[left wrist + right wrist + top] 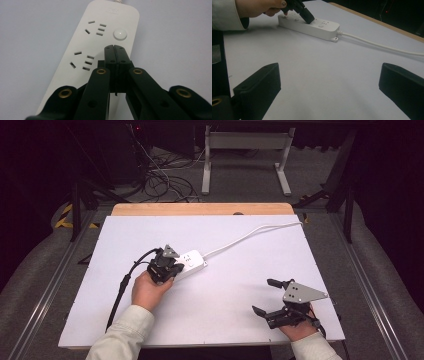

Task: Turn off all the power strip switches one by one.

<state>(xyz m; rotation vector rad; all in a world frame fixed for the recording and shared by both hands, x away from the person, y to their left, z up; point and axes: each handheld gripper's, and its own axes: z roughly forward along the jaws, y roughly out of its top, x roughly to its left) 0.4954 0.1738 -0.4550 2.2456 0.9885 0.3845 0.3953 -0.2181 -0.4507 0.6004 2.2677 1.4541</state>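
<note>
Here the white power strip (192, 262) lies a little left of the middle of the bench (150, 230), set at a slant, its white cord (250, 236) running off toward the far right corner. The left gripper (172, 269) sits over the near-left end of the strip, its jaws pressed together with nothing between them.

The left gripper view gives what the high view cannot: the strip's (100, 37) face close up, with two sets of socket slots and a round white button (120, 34) near the cord end. The closed jaw tips stand just short of that button, over the strip's right half; whether they touch the surface cannot be told from this angle.

The right gripper view looks across the bench from the side and shows the strip's (322, 28) thickness, the small mounting tab at its cord end, and the left gripper's (307, 16) black tip angled down onto the strip's top face.

The right gripper (272, 297) rests near the right end of the bench's near edge, well apart from the strip, jaws spread wide and empty
</note>
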